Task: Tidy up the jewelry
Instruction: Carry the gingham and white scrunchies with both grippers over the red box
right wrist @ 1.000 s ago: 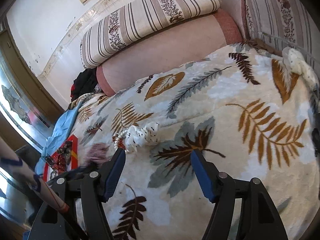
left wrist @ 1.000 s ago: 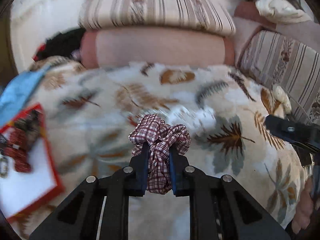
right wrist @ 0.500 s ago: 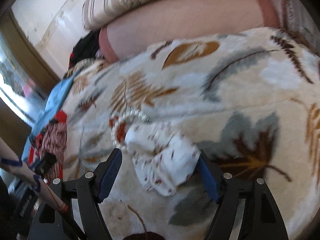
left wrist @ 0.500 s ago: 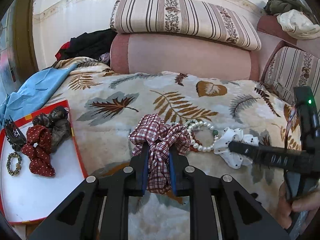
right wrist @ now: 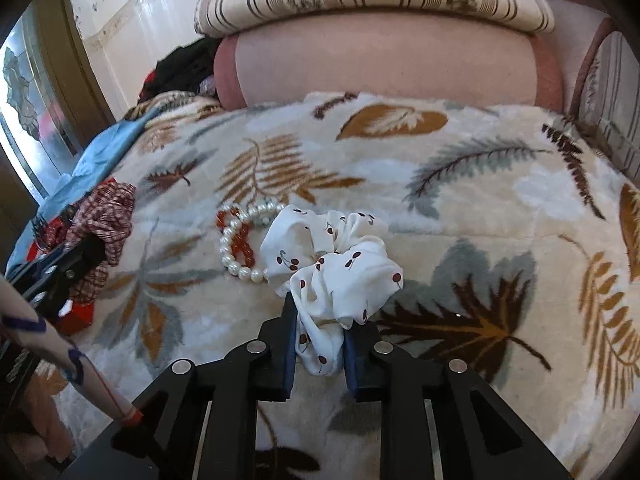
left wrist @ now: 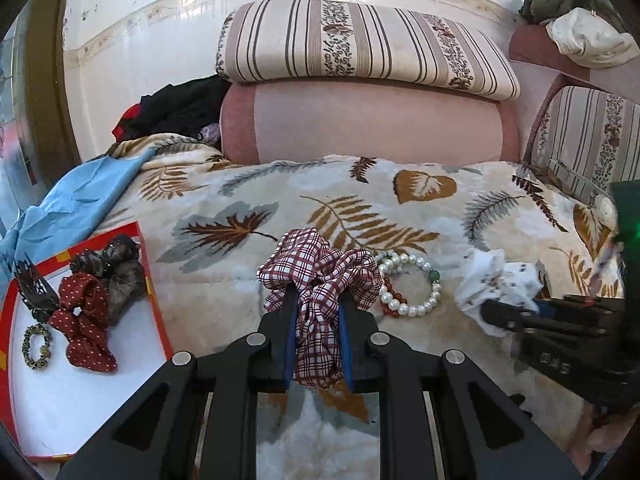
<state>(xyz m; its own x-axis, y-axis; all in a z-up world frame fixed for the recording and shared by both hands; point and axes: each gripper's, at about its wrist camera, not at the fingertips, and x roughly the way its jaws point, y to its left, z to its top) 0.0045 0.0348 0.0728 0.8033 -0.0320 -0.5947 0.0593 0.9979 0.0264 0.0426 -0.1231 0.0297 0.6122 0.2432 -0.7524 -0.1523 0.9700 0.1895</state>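
Cherry-print scrunchie (right wrist: 332, 268) being clamped: right gripper (right wrist: 320, 344) jaws just closing on it; left gripper (left wrist: 318, 320) gripping plaid scrunchie (left wrist: 320, 276).

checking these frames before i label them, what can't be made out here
- Red beads, left wrist view: mostly behind the checked scrunchie in the left gripper; unclear whether they are a separate bracelet from the pearl bracelet.
- Tray, left wrist view: near corner cut off by the edge.
- White scrunchie, left wrist view: partly behind the right gripper, whose jaws have just closed on it.
- Tray's contents, right wrist view: hidden by the left gripper.
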